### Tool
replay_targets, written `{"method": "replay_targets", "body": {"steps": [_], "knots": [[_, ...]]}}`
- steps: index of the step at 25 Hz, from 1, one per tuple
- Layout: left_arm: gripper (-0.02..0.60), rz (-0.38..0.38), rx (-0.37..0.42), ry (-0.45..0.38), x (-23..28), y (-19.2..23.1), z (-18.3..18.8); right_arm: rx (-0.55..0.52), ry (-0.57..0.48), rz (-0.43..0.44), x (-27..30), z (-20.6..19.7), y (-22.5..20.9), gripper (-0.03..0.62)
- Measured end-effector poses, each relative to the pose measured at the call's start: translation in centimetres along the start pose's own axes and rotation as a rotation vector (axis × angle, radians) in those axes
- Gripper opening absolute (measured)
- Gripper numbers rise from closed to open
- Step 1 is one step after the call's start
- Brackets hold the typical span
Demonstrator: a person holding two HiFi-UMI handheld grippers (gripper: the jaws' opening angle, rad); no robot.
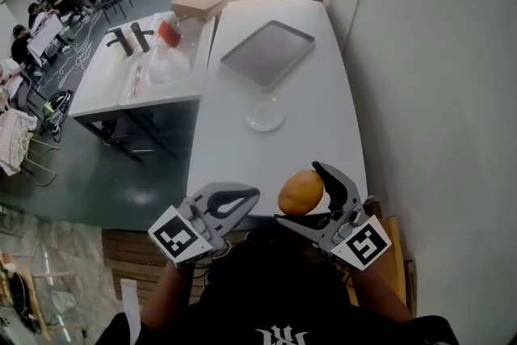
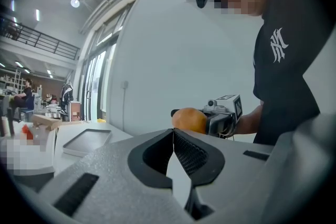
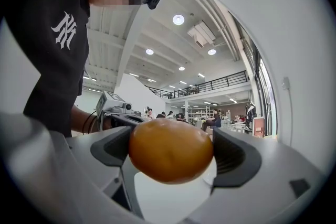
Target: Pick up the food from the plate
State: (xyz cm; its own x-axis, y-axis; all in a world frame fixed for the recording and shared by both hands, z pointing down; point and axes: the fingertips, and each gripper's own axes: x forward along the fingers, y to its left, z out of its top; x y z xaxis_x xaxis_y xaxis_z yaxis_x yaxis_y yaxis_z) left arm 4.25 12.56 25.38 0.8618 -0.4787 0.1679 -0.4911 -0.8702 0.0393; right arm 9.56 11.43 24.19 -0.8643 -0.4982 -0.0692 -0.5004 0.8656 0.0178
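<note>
Right hand-held gripper (image 3: 170, 152) is pinching orange food (image 1: 300, 191), holding it clear of bare plate (image 1: 265, 115) mid-frame | left hand-held gripper (image 2: 172, 134) is idling, pressed together, unneeded.

One orange food (image 3: 170, 149), one plate (image 1: 265, 117), one tray (image 1: 267, 52), two grippers (image 1: 252, 195) (image 1: 298, 193)

Smooth, faintly glossy skin on the round orange fruit (image 3: 170, 150); matt grey plastic right tool (image 1: 300, 191) with ribbed black pads (image 3: 236, 157); matt grey metal tray (image 1: 268, 52); smooth white worktop (image 1: 283, 149).

tray (image 1: 267, 52) far back on table (image 1: 323, 141), plate (image 1: 265, 115) before it, food (image 1: 300, 191) in right tool (image 1: 299, 193), left tool (image 1: 249, 196) to its left
</note>
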Motion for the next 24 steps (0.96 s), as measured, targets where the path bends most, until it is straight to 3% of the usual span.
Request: {"method": "replay_targets", "body": {"steps": [24], "knots": [[0.008, -0.039, 0.039, 0.06, -1.3, -3.1, -1.0, 0.016, -0.028, 0.005, -1.6, -0.8, 3.3, 0.448]]}}
